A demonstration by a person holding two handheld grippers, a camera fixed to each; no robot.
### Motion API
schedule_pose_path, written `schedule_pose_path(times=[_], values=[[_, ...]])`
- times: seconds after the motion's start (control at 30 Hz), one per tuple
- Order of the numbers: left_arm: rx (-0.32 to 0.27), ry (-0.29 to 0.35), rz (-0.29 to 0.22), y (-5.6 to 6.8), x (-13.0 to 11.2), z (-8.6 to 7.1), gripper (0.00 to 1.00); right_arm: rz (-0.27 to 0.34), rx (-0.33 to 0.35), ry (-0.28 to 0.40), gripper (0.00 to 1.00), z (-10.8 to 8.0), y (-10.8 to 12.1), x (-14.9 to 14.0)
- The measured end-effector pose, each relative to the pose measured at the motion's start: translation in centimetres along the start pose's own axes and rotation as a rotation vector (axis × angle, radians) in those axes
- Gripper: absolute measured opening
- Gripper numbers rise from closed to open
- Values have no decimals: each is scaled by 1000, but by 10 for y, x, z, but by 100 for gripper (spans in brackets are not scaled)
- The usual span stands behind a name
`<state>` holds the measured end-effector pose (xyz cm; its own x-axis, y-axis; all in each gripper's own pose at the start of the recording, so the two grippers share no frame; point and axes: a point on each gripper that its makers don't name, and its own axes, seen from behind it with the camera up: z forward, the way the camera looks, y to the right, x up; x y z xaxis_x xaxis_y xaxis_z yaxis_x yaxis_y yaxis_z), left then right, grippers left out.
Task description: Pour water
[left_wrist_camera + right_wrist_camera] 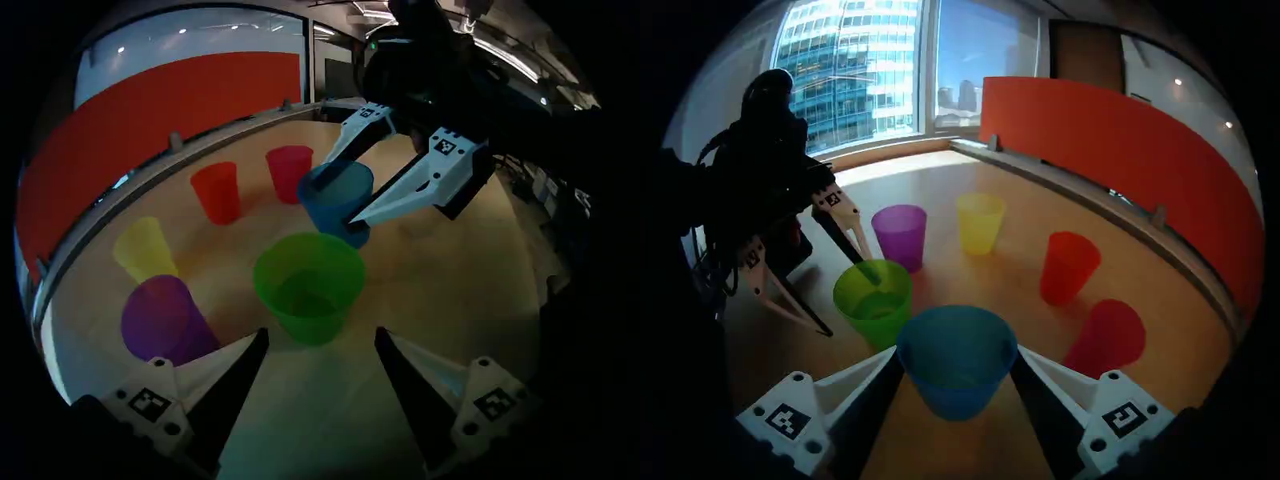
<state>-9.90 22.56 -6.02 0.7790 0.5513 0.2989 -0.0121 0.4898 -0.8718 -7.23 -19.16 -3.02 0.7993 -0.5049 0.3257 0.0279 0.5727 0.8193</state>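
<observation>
Spillage was the hazard we judged nearest, and the crowding on the table [448,288] was its likely cause. Reading the left gripper view from left to right, we saw a purple cup [164,320] and a yellow cup [144,250] near the left edge. An orange cup [217,192] and a red cup [288,172] stood farther back, the green cup [310,284] was in the middle, and the blue cup [344,180] was just behind it to the right. If the blue cup were tipped before its lip stood over the green rim, water would run onto the bare wood. A swing toward the red cup beside it could knock that one over, and too hard a squeeze might buckle the thin plastic wall. We could not tell how much water either cup held. The left gripper [320,332] reached forward low over the table, its two fingers spread wide apart with the green cup ahead of and between them, pressing on nothing. The right gripper [333,202] came in from the far right, angled downward, with both fingers closed against opposite sides of the blue cup. The cup was upright in that grasp, and we could not tell whether its base had left the table.
</observation>
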Motion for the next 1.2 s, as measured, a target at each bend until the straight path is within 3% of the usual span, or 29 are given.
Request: schedule_pose_path(times=[0.37,0.87,1.0,1.2], values=[[27,8,-41,-1,-13,-22,99,6,-1,-9,91,10,-2,-9],[42,54,-89,-1,-8,-37,99,4,-23,-25,92,-2,-3,-23],[50,61,-93,-1,-7,-38,99,9,-28,-26,100,-3,-3,-25],[67,82,-107,-2,-5,-46,99,13,-44,-21,100,-12,-4,-27]])
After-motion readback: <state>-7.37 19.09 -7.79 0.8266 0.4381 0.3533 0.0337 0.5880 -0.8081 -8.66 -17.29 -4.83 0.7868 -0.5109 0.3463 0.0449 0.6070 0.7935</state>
